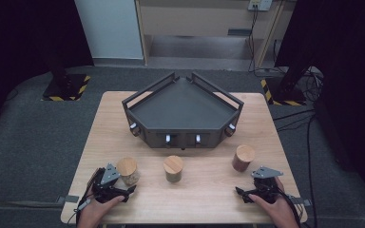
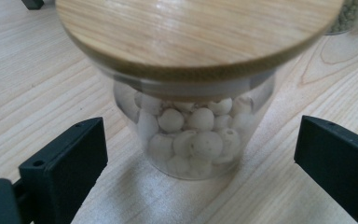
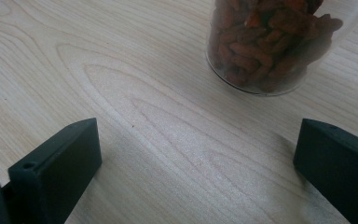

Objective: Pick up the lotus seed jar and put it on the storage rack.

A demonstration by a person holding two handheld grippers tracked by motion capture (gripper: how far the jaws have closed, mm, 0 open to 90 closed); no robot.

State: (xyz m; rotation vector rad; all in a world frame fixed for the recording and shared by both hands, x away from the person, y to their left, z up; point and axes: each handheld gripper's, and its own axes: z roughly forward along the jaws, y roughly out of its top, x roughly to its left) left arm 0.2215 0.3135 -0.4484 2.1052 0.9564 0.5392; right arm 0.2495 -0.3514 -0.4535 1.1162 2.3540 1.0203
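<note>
So the left gripper [image 1: 123,191] sits at the lower left of the high view, jaws spread wide and not gripping anything, right up against the jar of pale balls [image 1: 128,171]. In the left gripper view that jar [image 2: 191,135] fills the middle of the frame — clear glass cylinder, smooth round bamboo-looking lid with visible grain, packed with chalky off-white balls. It stands between the two matte black blocky jaws, but there's a gap on each side, so no contact.

The right gripper [image 1: 243,193] is at the lower right, also wide open and holding nothing. Up and a bit left of it stands the jar of reddish-brown sticks [image 1: 243,158], same wooden lid. In the right gripper view it [image 3: 270,46] sits at the upper right, clear glass with wrinkly rust-coloured pieces inside, well ahead of the jaws.

A third jar [image 1: 173,168] with greenish contents stands centre, between the other two. Behind them is a dark angular metal tray [image 1: 183,107] with low rails, on the light, fine-grained wooden table [image 1: 204,199]
</note>
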